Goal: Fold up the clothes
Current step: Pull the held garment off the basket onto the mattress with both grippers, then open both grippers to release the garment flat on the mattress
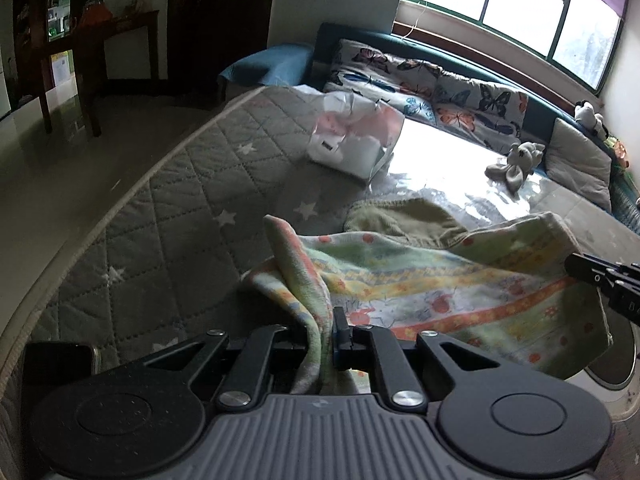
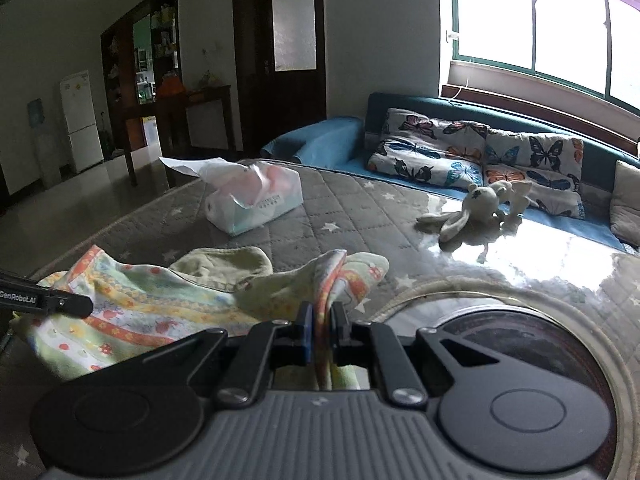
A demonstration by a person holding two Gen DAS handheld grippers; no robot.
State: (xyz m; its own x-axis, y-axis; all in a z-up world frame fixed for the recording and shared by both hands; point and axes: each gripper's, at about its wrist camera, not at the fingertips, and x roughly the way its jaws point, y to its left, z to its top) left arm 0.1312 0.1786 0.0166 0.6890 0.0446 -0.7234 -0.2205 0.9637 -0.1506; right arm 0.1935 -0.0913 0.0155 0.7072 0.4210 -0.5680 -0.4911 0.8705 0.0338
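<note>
1. On a quilted star-print mattress [image 1: 160, 216], two handheld grippers are pinching a striped, flower-print garment [image 1: 420, 280] by opposite edges, with a green cloth [image 1: 400, 216] lying just behind it.
2. The left gripper [image 1: 320, 336] is clamping a bunched fold near its edge; the right gripper [image 2: 320, 320] is doing likewise at the far side.
3. Judging by the slack, both should be drawing the cloth taut and level before laying one half over the other.
4. Both grippers are pointing forward, low over the mattress.

Fuzzy printed cloth [image 1: 420, 280], quilted matt mattress [image 1: 180, 200]
</note>
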